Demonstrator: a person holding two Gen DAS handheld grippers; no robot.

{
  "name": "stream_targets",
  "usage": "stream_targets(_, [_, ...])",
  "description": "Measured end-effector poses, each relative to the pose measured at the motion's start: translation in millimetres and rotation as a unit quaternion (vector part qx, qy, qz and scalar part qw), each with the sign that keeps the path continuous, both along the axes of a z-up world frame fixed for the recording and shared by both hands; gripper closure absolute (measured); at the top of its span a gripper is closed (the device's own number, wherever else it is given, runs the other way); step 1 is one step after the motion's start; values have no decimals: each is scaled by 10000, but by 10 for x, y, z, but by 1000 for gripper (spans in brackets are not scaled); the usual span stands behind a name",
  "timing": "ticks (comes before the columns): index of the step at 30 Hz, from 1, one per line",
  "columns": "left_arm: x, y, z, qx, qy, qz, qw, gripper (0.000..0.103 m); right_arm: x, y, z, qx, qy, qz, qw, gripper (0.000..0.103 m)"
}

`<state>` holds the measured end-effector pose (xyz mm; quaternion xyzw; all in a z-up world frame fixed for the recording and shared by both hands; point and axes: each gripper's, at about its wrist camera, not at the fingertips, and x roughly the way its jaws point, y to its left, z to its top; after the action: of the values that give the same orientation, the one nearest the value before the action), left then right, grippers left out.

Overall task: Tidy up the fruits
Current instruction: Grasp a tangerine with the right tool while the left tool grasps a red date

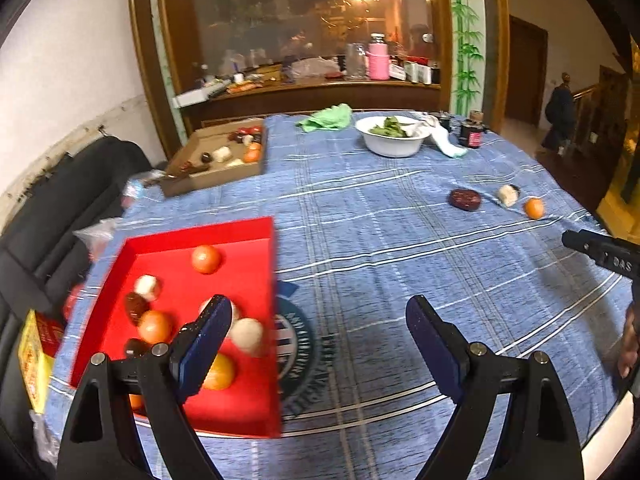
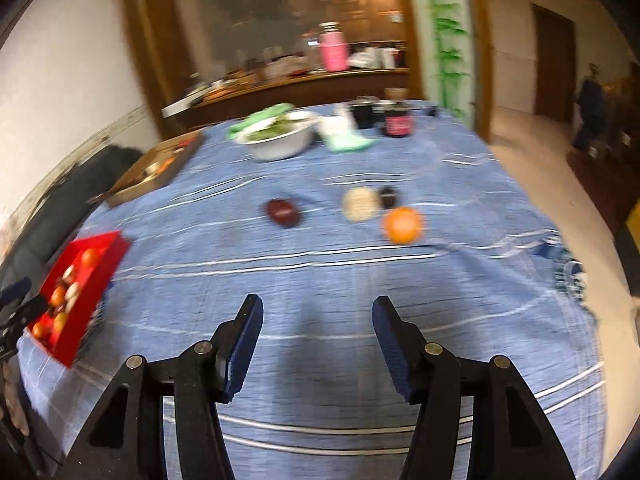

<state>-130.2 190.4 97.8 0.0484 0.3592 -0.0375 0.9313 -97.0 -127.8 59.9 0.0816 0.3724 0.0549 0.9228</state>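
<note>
Left tool (image 1: 320,320) wide and empty above the red tray (image 1: 240,236) at the desk (image 1: 360,240) edge; oranges, pale and dark fruits already inside. Right tool (image 2: 318,322) half open, empty. Farther out, three left: dark fruit (image 2: 283,211), pale fruit (image 2: 360,204), orange (image 2: 403,225). Mostly done.

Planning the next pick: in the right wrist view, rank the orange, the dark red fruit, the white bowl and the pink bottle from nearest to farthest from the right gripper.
1. orange, ahead right
2. dark red fruit, ahead, slightly left
3. white bowl, far side of table
4. pink bottle, on the ledge behind

right gripper is open and empty.
</note>
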Motion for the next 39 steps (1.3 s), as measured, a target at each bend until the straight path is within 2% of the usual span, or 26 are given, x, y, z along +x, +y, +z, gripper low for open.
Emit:
stream_targets(6, [170,-9,-51,-732,332,-183,9966,15,264,-419,26,212,96,-406,9989,42])
stream_targets(9, [273,-73,-7,-847,315,-223,9957,15,502,-406,0,199,210,-381,9989,42])
stream_targets(13, [460,-230,57,-1024,213,-416,9936,15,852,-355,-115,-77,334,-503,9981,42])
stream_targets(16, [695,-385,40,-1179,290,-542,9911,15,1065,-390,-227,-248,427,-692,9964,42])
stream_targets(18, [845,-498,5,-1241,379,-646,9894,15,1158,-438,-302,-172,518,-752,9957,42])
stream_targets(20, [1002,-668,-50,-1228,473,-785,9882,15,1199,-487,-360,-4,575,-763,9954,43])
stream_targets(25, [1398,-1188,-277,-1010,613,-1192,9858,15,1258,-541,-436,261,623,-617,9958,64])
stream_targets(32, [1845,-1685,-599,-640,749,-1386,9854,15,1226,-570,-419,395,583,-619,9956,65])
stream_targets(39, [2086,-1910,-849,-388,929,-1638,9814,16,1184,-569,-325,320,386,-650,9966,65])
